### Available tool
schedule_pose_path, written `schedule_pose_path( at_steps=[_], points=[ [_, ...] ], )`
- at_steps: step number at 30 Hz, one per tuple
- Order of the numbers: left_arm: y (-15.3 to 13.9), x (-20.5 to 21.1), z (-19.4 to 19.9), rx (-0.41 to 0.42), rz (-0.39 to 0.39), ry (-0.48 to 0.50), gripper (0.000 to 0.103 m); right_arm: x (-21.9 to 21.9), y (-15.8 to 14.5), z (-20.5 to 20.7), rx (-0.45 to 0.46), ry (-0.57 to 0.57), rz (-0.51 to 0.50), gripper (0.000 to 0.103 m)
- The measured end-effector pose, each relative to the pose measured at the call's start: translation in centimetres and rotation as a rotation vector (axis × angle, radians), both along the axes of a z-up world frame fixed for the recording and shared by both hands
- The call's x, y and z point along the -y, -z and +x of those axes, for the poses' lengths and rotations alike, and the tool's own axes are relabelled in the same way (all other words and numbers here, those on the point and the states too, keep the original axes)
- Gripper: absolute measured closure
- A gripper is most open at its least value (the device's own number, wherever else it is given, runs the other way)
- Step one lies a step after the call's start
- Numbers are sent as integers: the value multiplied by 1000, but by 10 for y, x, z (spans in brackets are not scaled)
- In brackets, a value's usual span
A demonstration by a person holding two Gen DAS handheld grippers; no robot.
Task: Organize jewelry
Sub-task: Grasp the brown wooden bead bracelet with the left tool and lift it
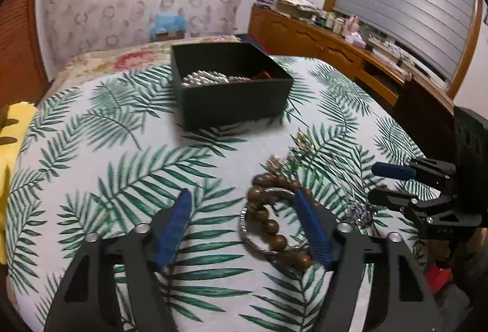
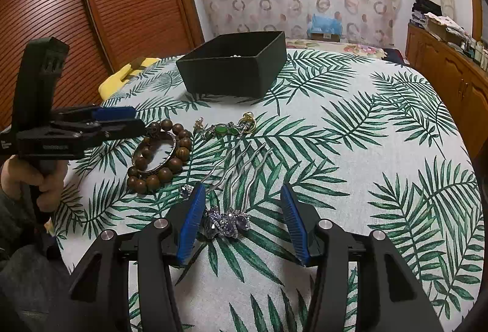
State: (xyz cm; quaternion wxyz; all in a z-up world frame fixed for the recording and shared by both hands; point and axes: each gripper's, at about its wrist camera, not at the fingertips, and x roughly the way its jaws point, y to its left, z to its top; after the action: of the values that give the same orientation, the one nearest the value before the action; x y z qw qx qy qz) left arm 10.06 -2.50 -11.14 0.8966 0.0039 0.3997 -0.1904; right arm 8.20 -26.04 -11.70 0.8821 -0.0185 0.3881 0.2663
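A wooden bead bracelet (image 1: 270, 225) with a silver bangle (image 1: 248, 236) lying on it rests on the leaf-print cloth. My left gripper (image 1: 242, 193) stands open over it, its right pad against the beads and its left pad well clear. In the right wrist view the same bracelet (image 2: 158, 155) lies under the left gripper (image 2: 138, 120). A silver hair comb with purple stones (image 2: 227, 220) lies between the open fingers of my right gripper (image 2: 242, 188), prongs pointing away. Green and gold pieces (image 2: 227, 129) lie beyond it. The black box (image 1: 228, 85) holds pearls (image 1: 204, 78).
The right gripper (image 1: 372, 182) reaches in from the right edge. A person's hand (image 2: 36, 179) holds the left tool. A yellow object (image 1: 12, 149) sits at the cloth's left edge. A wooden sideboard (image 1: 320, 39) with clutter runs along the right wall.
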Motion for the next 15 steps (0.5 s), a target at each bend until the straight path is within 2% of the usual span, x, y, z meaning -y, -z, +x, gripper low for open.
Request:
schedule_pose_path(
  at_steps=[6, 8, 12, 15],
  points=[
    [8, 11, 5, -26, 25, 20, 52, -1, 0, -2, 8, 2, 1, 50],
    [9, 13, 7, -33, 30, 22, 59, 0, 0, -1, 5, 4, 9, 50],
    [13, 13, 8, -52, 24, 31, 80, 1, 1, 0, -1, 11, 14, 50],
    [13, 12, 8, -52, 24, 33, 84, 0, 2, 0, -3, 8, 10, 50]
  ],
)
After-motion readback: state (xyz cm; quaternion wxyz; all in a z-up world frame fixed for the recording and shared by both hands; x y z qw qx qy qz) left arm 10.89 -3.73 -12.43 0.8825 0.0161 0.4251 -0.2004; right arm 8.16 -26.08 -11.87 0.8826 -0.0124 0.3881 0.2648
